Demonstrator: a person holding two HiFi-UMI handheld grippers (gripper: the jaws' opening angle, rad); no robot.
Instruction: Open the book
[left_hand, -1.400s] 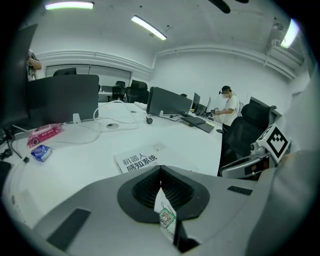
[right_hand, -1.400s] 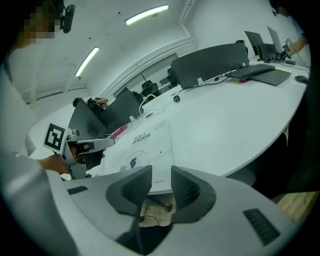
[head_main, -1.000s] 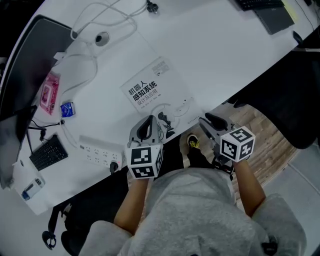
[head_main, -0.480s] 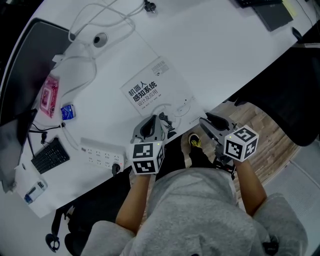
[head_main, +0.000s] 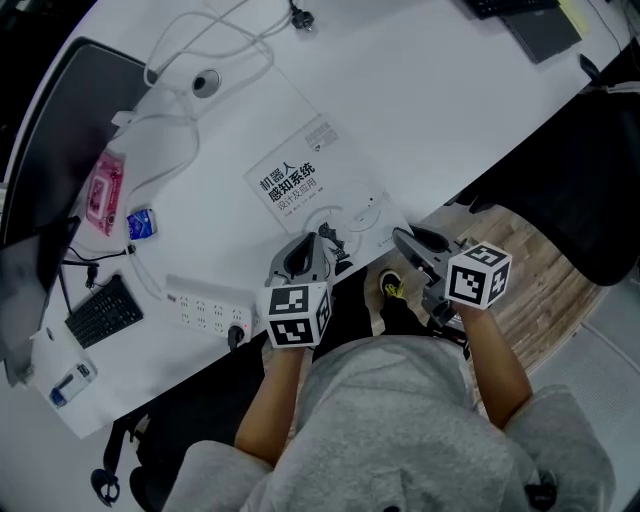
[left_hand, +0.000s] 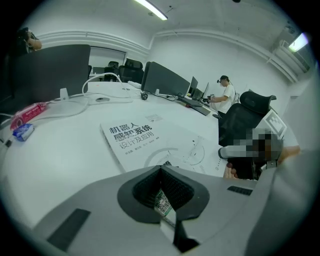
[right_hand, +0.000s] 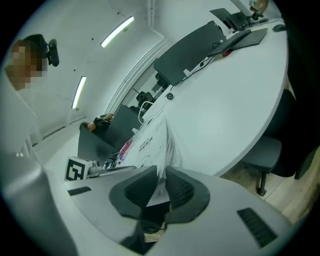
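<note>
R hand-held gripper (head_main: 400, 238) jaws just closed on book (head_main: 300, 182) corner

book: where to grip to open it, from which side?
Pinch the cover's free near corner, coming from the table's near edge. The book lies flat and closed, spine on the left; that corner sits at the edge, so a jaw can probably slip under.

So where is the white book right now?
In the head view the white book lies near the table's front edge, up and right of the power strip; the right gripper's jaws have just been closing on its corner.
</note>
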